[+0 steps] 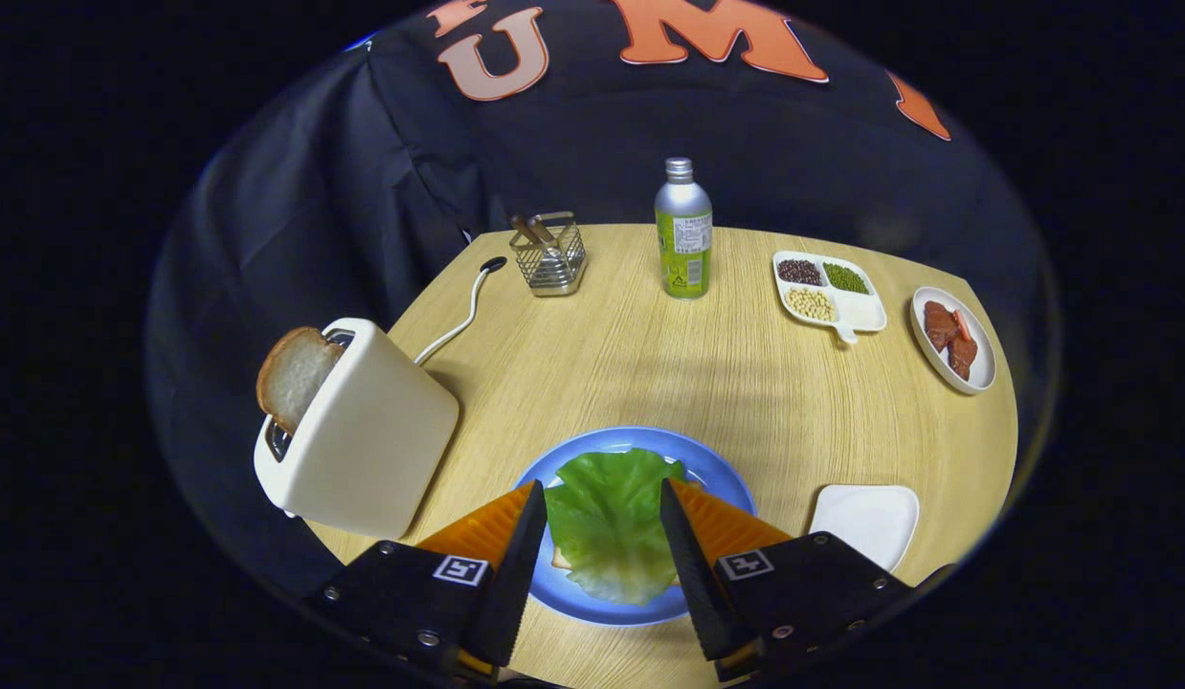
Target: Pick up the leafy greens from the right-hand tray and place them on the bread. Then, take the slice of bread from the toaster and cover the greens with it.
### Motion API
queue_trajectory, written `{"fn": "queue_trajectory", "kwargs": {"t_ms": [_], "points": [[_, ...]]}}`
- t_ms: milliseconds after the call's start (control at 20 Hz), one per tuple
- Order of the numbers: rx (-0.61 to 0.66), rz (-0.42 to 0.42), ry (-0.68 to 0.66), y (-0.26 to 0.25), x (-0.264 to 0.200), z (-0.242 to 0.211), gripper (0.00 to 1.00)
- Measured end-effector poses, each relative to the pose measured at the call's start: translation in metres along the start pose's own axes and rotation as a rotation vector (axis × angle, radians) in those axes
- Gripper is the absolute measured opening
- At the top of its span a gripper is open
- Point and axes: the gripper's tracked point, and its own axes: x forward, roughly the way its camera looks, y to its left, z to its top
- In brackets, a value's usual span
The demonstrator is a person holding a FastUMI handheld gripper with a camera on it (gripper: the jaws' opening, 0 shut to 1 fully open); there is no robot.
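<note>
Gripper [602,507] fingers are spread wide, pinching nothing, straddling the leafy greens [610,524]. Greens lie flat on the blue plate [722,471] at the table's [746,383] near edge, covering the bread [560,560]; only a sliver of crust shows at the leaf's left side. White tray [865,519] at the near right corner sits empty, so the first half looks done.

Next target is the bread slice [291,375] sticking up from the toaster [358,435] at the near left edge. Risks:
- fingers are low beside the leaf, so a sideways swing could drag it off the bread
- toaster looks light, and an off-axis pull could tip it
- a hard pinch could crush the slice
- dropping the slice off-centre leaves the greens exposed
</note>
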Motion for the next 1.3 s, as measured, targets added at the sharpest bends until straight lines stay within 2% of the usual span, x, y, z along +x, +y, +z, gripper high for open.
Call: {"fn": "queue_trajectory", "kwargs": {"t_ms": [250, 500, 800, 1100, 1300], "points": [[-0.032, 0.025, -0.004, 0.042, -0.018, 0.023, 0.87], [-0.066, 0.081, -0.009, 0.098, -0.035, 0.050, 0.91], [-0.057, 0.164, 0.021, 0.153, -0.041, 0.069, 0.91], [-0.052, 0.193, 0.084, 0.200, -0.029, 0.071, 0.88], [-0.024, 0.178, 0.132, 0.223, -0.013, 0.069, 0.81]]}}
